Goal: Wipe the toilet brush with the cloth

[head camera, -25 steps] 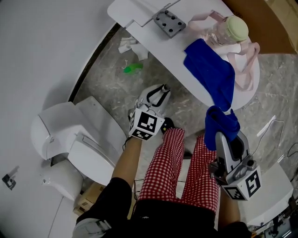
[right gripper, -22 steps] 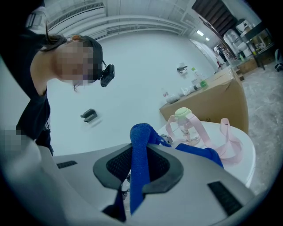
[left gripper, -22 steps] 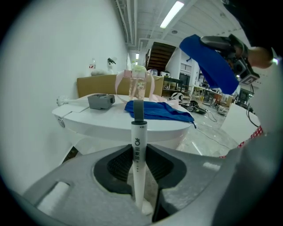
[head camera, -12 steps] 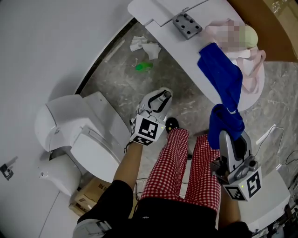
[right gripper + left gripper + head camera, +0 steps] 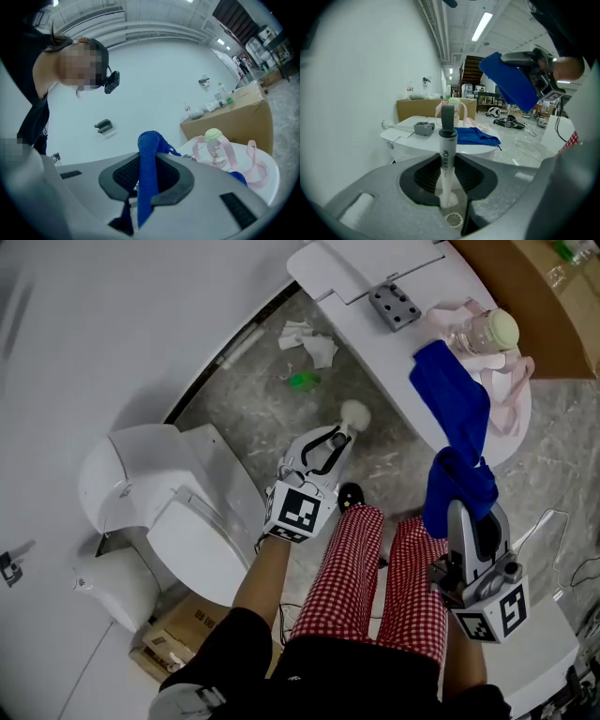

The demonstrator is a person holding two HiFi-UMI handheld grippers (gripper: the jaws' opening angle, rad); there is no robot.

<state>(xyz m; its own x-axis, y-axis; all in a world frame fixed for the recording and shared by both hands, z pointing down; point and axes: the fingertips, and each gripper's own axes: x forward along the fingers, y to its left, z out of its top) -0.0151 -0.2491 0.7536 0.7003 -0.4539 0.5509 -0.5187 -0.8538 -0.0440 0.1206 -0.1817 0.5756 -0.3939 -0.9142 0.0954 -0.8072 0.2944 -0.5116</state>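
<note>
Up front, left gripper (image 5: pixel 333 439) tight on white-and-grey toilet brush (image 5: pixel 448 152); right gripper (image 5: pixel 467 517) tight on blue cloth (image 5: pixel 149 157).

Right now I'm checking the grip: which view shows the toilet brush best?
The left gripper view: the toilet brush fills the centre, its white shaft clamped in the left claw. The head view shows only its pale tip past that claw. The right gripper view doesn't show it.
</note>
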